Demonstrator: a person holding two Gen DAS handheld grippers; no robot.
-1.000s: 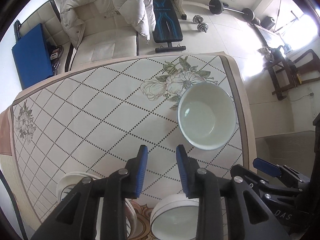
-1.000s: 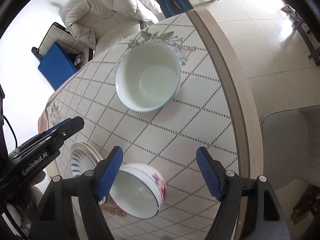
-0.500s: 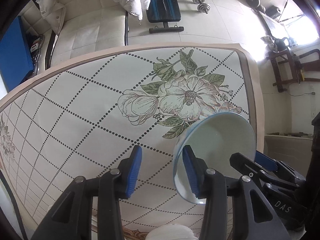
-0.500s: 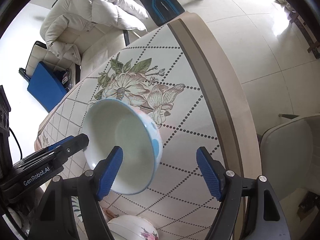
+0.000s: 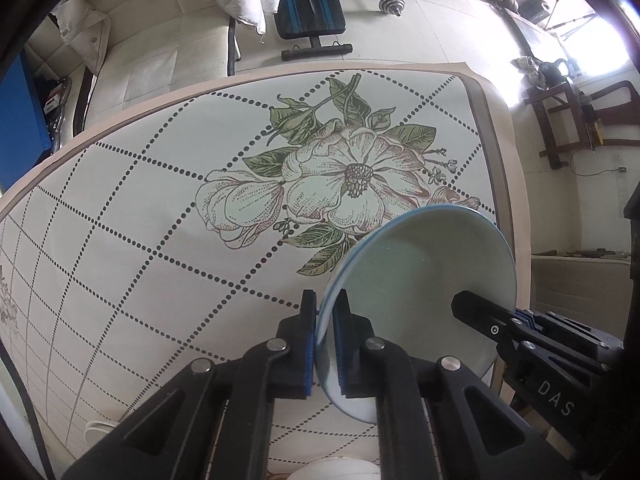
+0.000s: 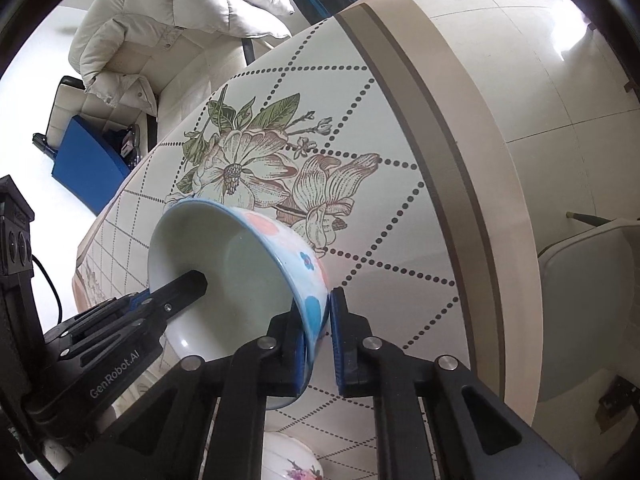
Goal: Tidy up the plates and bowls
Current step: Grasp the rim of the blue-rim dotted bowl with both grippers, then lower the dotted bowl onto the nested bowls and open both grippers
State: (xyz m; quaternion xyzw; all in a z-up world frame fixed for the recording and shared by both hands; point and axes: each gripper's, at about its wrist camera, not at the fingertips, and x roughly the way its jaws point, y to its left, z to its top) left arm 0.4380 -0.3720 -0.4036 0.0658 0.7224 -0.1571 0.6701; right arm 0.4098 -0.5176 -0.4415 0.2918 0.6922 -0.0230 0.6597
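1. The large bowl point(image 5: 420, 280) hangs tilted above the tablecloth point(image 5: 140, 240), just on the near side of its printed flower point(image 5: 352, 184), close to the table's right edge.
2. The left gripper point(image 5: 325, 340) is clamped on the bowl's near rim, one pad inside and one outside.
3. The right gripper point(image 6: 320, 328) pinches the opposite wall the same way, over the blue and pink spots.
4. The bowl looks like glazed ceramic: stiff, fairly heavy, slick and chippable. The rim is the sensible hold, and two opposite grips likely stop it swinging.
5. A smaller flowered bowl point(image 6: 292, 460) sits nearer than the flower, below the grippers.
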